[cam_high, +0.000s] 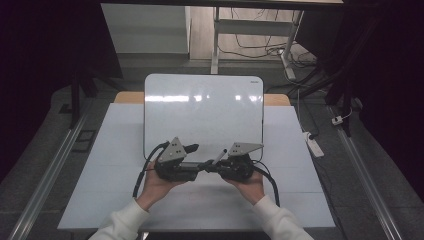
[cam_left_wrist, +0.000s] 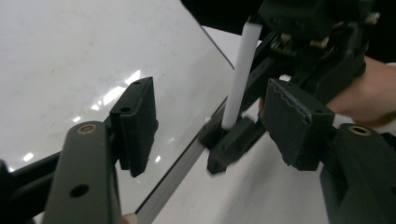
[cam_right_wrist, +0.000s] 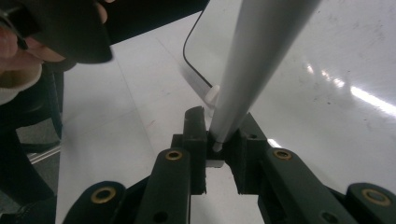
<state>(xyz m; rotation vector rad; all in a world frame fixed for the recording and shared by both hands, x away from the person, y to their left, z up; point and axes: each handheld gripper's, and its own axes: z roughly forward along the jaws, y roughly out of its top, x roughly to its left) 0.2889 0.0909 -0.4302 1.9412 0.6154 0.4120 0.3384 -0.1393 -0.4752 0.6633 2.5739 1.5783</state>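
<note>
A white marker (cam_right_wrist: 261, 56) stands in my right gripper (cam_right_wrist: 219, 140), whose jaws are shut on its lower end. In the high view the marker (cam_high: 220, 155) slants up to the right over the near edge of a whiteboard (cam_high: 200, 110) lying flat on the table. My left gripper (cam_left_wrist: 217, 126) faces the right one, open, its pads (cam_left_wrist: 137, 126) wide apart. The marker (cam_left_wrist: 240, 74) and the right gripper's fingertips sit beyond the gap, untouched by the pads. From above, the left gripper (cam_high: 196, 166) and the right gripper (cam_high: 211, 167) meet tip to tip.
The white table top (cam_high: 115, 165) stretches around the whiteboard on both sides and in front. A power strip (cam_high: 314, 144) lies on the floor at the right. Desk legs and cables stand behind the table, with a metal rail (cam_high: 50, 170) along the left.
</note>
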